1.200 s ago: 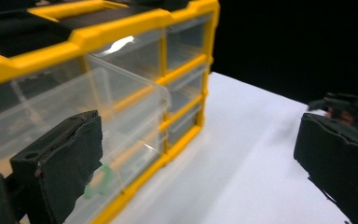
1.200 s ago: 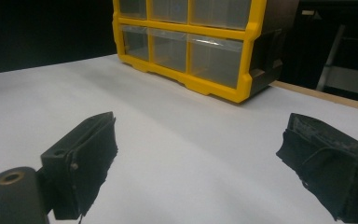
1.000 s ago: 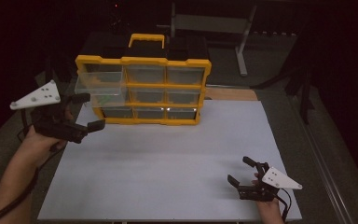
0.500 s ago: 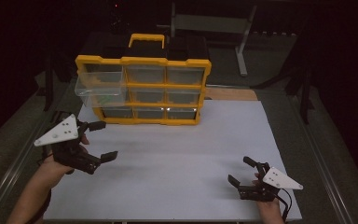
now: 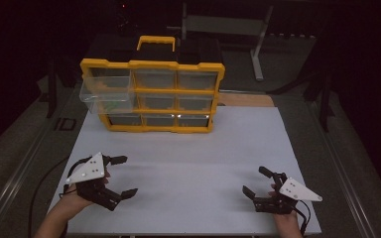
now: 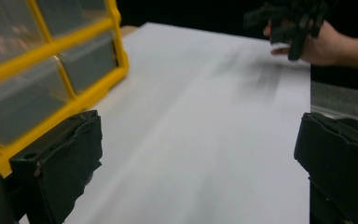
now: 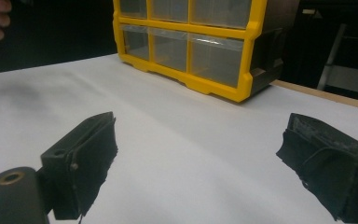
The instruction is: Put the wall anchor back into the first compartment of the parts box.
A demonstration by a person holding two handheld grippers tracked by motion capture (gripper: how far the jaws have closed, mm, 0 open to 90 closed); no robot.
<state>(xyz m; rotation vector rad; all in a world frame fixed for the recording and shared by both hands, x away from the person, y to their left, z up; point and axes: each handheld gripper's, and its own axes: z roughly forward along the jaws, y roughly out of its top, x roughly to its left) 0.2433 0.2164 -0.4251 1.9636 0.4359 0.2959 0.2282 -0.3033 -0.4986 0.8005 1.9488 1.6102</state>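
The left gripper [image 5: 120, 176] rests low over the near left part of the white table top [image 5: 188, 163], its jaws spread wide with nothing between them. The right gripper [image 5: 258, 183] sits at the near right edge, also released and empty. Both are well apart from the yellow drawer organizer [image 5: 151, 94], which stands upright at the far side of the white surface.

In this organizer, the clear drawer [image 5: 105, 94] at the left end of the middle row is pulled out toward the near side, while the other drawers look closed. I judge that the opening step is done. What is left, taking something out or pushing the drawer back, is not yet begun.
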